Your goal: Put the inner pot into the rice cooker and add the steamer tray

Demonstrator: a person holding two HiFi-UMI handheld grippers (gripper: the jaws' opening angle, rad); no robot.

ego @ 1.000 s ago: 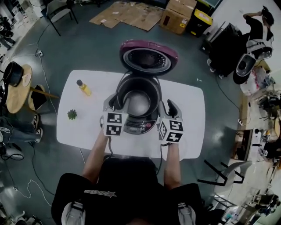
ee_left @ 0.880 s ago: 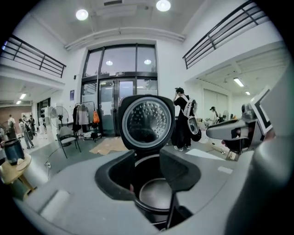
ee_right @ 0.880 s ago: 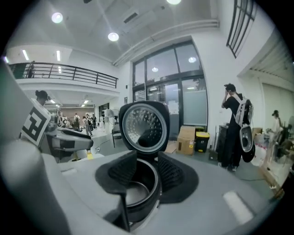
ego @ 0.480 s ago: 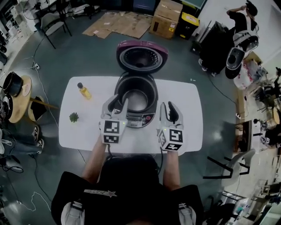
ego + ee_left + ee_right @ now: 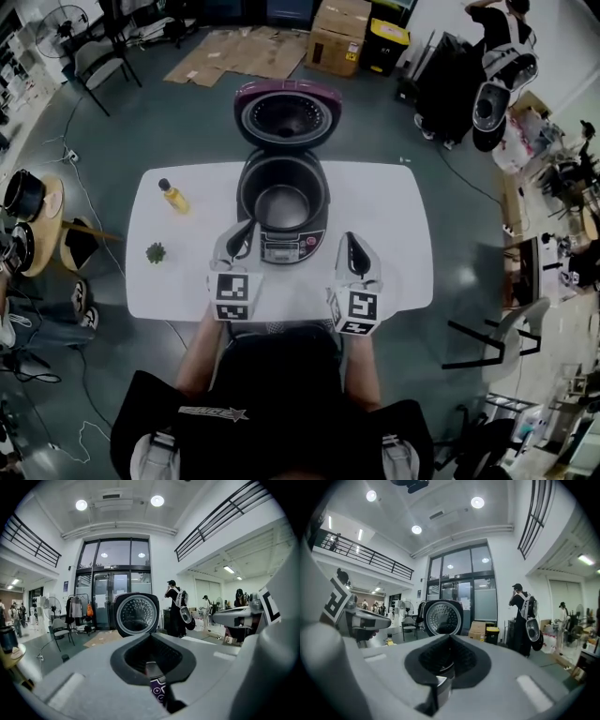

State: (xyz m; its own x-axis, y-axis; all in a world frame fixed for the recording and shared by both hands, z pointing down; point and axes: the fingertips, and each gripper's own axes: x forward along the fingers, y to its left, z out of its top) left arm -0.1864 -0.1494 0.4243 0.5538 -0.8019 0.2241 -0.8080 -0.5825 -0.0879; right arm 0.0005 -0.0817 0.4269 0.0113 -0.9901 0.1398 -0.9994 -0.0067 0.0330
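Note:
The rice cooker [image 5: 282, 202] stands in the middle of the white table [image 5: 394, 220], its maroon lid [image 5: 286, 114] swung up and back. A shiny inner pot [image 5: 282, 206] sits inside its body. My left gripper [image 5: 246, 230] is just short of the cooker's front left corner. My right gripper [image 5: 349, 240] is off the front right corner. Both have just been closing and are now shut with nothing between the jaws. The left gripper view shows my left gripper [image 5: 151, 638] pointing at the lid [image 5: 137, 614]. In the right gripper view my right gripper [image 5: 449, 641] points at the same lid [image 5: 444, 617]. No steamer tray shows on the table.
A yellow bottle [image 5: 172, 195] and a small green plant [image 5: 156, 252] stand on the table's left part. Left of the table, a low round stool [image 5: 28, 202] carries dark round things. Cardboard boxes [image 5: 339, 33] and a person [image 5: 497, 52] are on the floor beyond.
Both grippers have drawn back from the cooker's sides toward me and risen a little. Their jaws, open earlier, have closed on nothing.

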